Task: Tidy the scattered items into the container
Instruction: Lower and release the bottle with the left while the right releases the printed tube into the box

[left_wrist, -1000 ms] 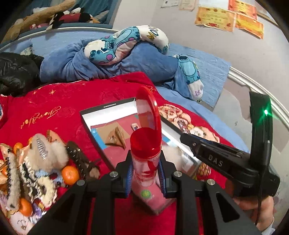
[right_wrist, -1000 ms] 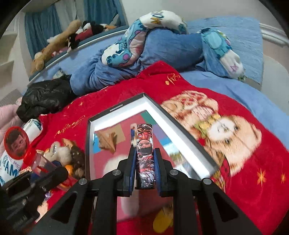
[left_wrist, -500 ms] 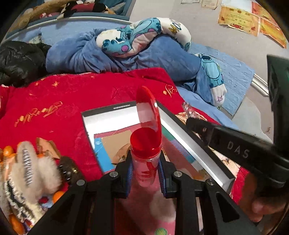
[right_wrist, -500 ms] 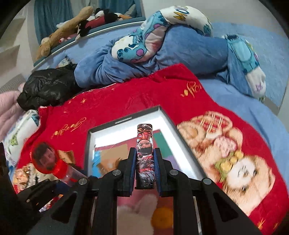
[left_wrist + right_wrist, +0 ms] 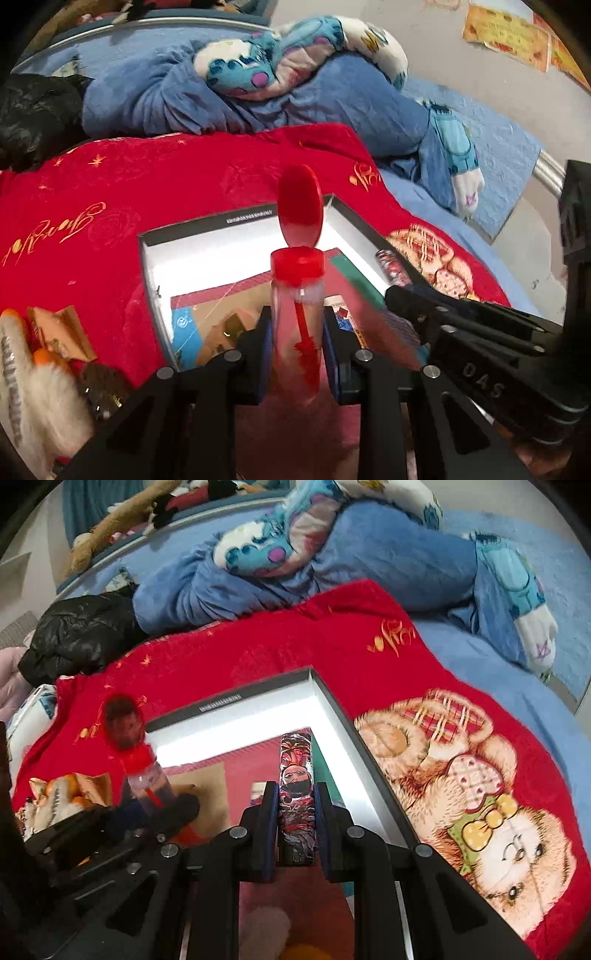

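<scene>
My left gripper (image 5: pixel 297 332) is shut on a clear bubble bottle (image 5: pixel 296 295) with a red cap and a red oval top. It hangs over the open black-rimmed box (image 5: pixel 221 251), which has white walls and paper items inside. My right gripper (image 5: pixel 295 805) is shut on a slim printed tube (image 5: pixel 295 771), also above the box (image 5: pixel 325 709). In the right wrist view the left gripper and its bottle (image 5: pixel 146 771) sit at the left. From the left wrist camera, the right gripper with the tube (image 5: pixel 393 267) shows at the right.
The box lies on a red blanket (image 5: pixel 184 173) with gold script and a bear print (image 5: pixel 472 786). Loose items (image 5: pixel 44 354), among them a fluffy clip, oranges and wrappers, lie left of the box. Blue bedding, a plush pillow (image 5: pixel 295 51) and a black jacket (image 5: pixel 81 635) are behind.
Both grippers moved forward and lower over the box with their items still held. The box now fills more of both views, and the loose pile has slid toward the left edge.
</scene>
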`<state>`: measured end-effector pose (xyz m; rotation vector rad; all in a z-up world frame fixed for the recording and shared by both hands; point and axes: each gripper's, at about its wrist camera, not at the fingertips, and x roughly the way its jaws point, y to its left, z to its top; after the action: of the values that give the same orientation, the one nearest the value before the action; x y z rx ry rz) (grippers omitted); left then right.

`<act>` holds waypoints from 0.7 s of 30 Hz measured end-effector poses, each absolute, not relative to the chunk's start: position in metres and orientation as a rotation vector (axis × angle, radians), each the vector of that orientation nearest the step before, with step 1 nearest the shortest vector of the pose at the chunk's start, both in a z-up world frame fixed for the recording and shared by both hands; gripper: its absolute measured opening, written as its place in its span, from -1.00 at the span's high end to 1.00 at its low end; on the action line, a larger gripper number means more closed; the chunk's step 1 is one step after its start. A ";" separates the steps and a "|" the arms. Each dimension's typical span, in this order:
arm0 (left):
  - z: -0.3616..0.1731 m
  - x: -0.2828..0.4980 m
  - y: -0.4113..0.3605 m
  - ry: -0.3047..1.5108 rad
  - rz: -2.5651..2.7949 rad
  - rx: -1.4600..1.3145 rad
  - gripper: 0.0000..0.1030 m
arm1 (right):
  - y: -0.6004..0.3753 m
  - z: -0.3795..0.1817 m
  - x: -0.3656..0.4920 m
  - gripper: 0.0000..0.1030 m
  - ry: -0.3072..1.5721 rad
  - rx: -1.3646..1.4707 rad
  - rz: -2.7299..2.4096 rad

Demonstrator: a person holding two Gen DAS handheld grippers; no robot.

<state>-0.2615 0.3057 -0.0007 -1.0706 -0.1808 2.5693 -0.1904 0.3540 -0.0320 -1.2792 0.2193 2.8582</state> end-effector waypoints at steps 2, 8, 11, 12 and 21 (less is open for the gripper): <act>-0.006 -0.266 0.312 -0.119 2.541 -1.110 0.50 | 0.355 -0.042 -0.197 0.63 0.255 -1.360 2.839; -0.013 -0.268 0.310 -0.127 2.532 -1.127 0.50 | 0.361 -0.054 -0.204 0.63 0.316 -1.400 2.801; -0.013 -0.267 0.310 -0.123 2.535 -1.127 0.50 | 0.361 -0.056 -0.204 0.63 0.318 -1.400 2.804; -0.014 -0.267 0.312 -0.103 2.536 -1.130 0.50 | 0.361 -0.056 -0.204 0.63 0.318 -1.400 2.804; -0.012 -0.261 0.313 -0.066 2.554 -1.142 0.50 | 0.361 -0.054 -0.204 0.62 0.305 -1.400 2.804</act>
<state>-0.2614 0.3130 -0.0120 -1.1417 -0.0657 2.5536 -0.2042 0.3610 -0.0542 -1.4003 0.3054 2.8038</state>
